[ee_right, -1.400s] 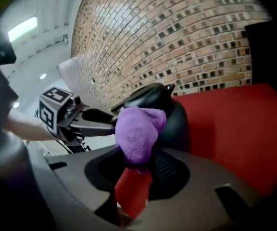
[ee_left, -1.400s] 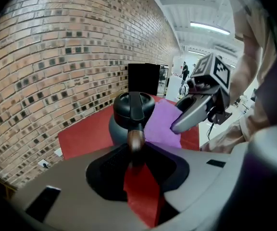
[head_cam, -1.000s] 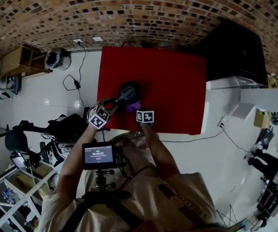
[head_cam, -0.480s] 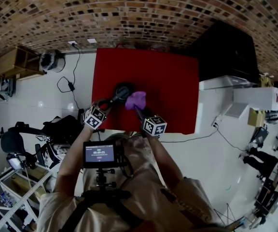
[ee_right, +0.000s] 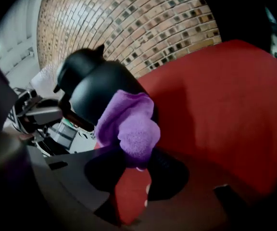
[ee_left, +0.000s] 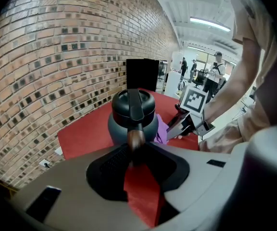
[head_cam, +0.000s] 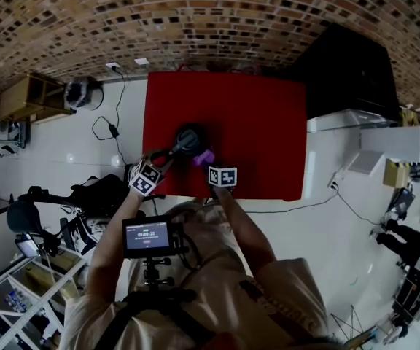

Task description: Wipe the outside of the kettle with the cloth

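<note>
A dark kettle (head_cam: 189, 138) stands on the red table (head_cam: 261, 130), near its front left. My left gripper (head_cam: 165, 157) is shut on the kettle's handle; in the left gripper view the handle's brown tip (ee_left: 135, 138) sits between the jaws of the left gripper (ee_left: 136, 154), below the kettle's body (ee_left: 131, 115). My right gripper (head_cam: 210, 163) is shut on a purple cloth (head_cam: 203, 157). In the right gripper view the right gripper (ee_right: 133, 160) presses the cloth (ee_right: 130, 124) against the kettle's side (ee_right: 97, 88). The left gripper view also catches the cloth (ee_left: 161, 129).
A black cabinet (head_cam: 348, 71) stands against the table's right rear. A wooden shelf (head_cam: 31, 93) and cables (head_cam: 111, 126) lie on the white floor at the left. The table's front edge (head_cam: 254, 197) runs just beyond the grippers. People stand far off in the left gripper view.
The right gripper swung the cloth out along the kettle's right side, then came back to its near right side. The left gripper and the kettle kept still.
</note>
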### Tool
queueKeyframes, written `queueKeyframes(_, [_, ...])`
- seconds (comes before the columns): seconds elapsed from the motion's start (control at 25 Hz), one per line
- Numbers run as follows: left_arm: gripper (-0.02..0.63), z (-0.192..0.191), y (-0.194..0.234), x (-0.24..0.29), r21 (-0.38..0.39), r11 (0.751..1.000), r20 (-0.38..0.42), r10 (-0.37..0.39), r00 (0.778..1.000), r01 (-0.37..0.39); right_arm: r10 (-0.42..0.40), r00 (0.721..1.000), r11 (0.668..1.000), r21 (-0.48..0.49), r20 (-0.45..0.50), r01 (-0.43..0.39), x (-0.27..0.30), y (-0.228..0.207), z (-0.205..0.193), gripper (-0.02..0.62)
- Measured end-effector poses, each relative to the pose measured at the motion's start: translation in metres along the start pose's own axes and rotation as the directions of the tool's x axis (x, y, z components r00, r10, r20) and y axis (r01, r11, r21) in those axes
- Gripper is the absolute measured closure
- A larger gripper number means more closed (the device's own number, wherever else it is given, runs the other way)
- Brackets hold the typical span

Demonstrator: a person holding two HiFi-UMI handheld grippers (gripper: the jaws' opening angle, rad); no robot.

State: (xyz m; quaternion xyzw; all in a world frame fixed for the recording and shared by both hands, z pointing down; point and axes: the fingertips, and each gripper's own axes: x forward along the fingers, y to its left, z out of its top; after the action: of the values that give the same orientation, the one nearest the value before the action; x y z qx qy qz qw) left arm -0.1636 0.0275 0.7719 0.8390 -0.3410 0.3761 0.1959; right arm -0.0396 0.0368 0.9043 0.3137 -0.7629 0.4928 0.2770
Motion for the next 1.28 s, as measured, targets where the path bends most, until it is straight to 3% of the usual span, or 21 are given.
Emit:
queueKeyframes(0.12, [0.500, 0.001, 0.003, 0.000, 0.008, 1.000, 0.006, -0.001, 1.000, 0.001, -0.050, 0.988, 0.988, -0.153, -0.144, 0.028, 0.029, -0.014, -0.009, 0.454])
queueKeyframes(0.2, [0.500, -0.001, 0.003, 0.000, 0.009, 1.000, 0.006, 0.001, 1.000, -0.001, -0.069, 0.980, 0.984, -0.174, -0.187, 0.037, 0.025, -0.023, -0.009, 0.452])
queueKeyframes(0.28, [0.500, -0.003, 0.001, 0.000, 0.007, 1.000, 0.002, 0.005, 1.000, -0.005, -0.070, 0.987, 0.996, -0.066, -0.141, 0.061, 0.001, -0.038, -0.001, 0.451])
queueKeyframes(0.36, [0.500, -0.003, 0.000, 0.000, 0.007, 1.000, -0.001, 0.015, 1.000, -0.015, -0.064, 0.998, 0.994, 0.091, -0.011, 0.065, -0.037, -0.054, 0.020, 0.451])
queueKeyframes(0.44, [0.500, -0.004, 0.003, -0.001, 0.024, 0.999, -0.008, 0.037, 0.999, -0.036, -0.028, 0.989, 0.984, 0.180, 0.142, 0.002, -0.082, -0.054, 0.051, 0.453])
queueKeyframes(0.56, [0.501, -0.006, 0.015, -0.003, 0.069, 0.992, -0.031, 0.107, 0.994, -0.105, 0.124, 0.956, 0.976, 0.141, 0.265, -0.166, -0.128, -0.017, 0.088, 0.453])
queueKeyframes(0.64, [0.500, -0.007, 0.024, -0.005, 0.097, 0.985, -0.045, 0.145, 0.988, -0.140, 0.228, 0.939, 0.965, 0.066, 0.258, -0.253, -0.134, 0.017, 0.099, 0.453])
queueKeyframes(0.72, [0.500, -0.008, 0.027, -0.005, 0.123, 0.982, -0.058, 0.149, 0.987, -0.141, 0.277, 0.940, 0.960, -0.004, 0.198, -0.281, -0.118, 0.044, 0.098, 0.453])
queueKeyframes(0.88, [0.499, -0.010, 0.027, -0.005, 0.149, 0.980, -0.083, 0.144, 0.986, -0.131, 0.205, 0.976, 0.975, -0.108, 0.080, -0.196, -0.066, 0.054, 0.079, 0.453])
queueKeyframes(1.0, [0.499, -0.008, 0.027, -0.005, 0.136, 0.983, -0.092, 0.135, 0.987, -0.121, 0.205, 0.971, 0.979, -0.047, 0.120, -0.200, -0.059, 0.044, 0.077, 0.453])
queueKeyframes(1.12, [0.499, -0.006, 0.028, -0.005, 0.151, 0.983, -0.097, 0.123, 0.988, -0.108, 0.189, 0.972, 0.981, -0.058, 0.141, -0.183, -0.062, 0.044, 0.082, 0.454])
queueKeyframes(1.28, [0.499, -0.009, 0.025, -0.007, 0.153, 0.983, -0.105, 0.118, 0.987, -0.101, 0.074, 0.995, 0.997, -0.033, 0.070, -0.071, -0.052, 0.023, 0.058, 0.456])
